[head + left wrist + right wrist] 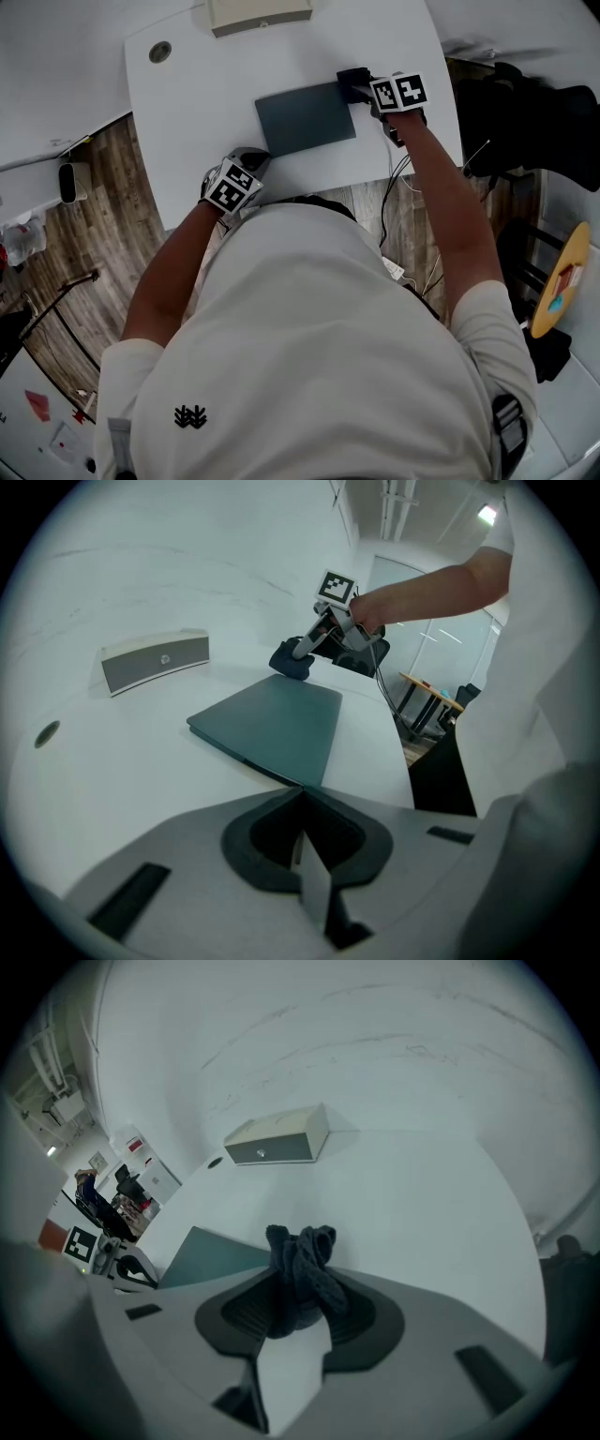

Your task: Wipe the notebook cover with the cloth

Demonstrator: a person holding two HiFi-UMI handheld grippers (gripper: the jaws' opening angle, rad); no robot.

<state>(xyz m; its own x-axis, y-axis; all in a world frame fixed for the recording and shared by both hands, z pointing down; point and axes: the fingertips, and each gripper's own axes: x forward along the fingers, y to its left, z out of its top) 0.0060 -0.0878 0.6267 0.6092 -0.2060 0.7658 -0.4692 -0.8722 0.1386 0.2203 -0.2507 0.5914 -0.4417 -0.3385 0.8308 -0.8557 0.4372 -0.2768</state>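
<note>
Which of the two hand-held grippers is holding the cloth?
The right hand-held gripper: its jaws clamp the dark cloth; the left hand-held gripper is shut, empty.

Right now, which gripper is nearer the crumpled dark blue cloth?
Right. The right gripper is shut on the cloth, by the flat teal notebook's far right corner. The left gripper, shut and empty, sits at the diagonally opposite near corner.
</note>
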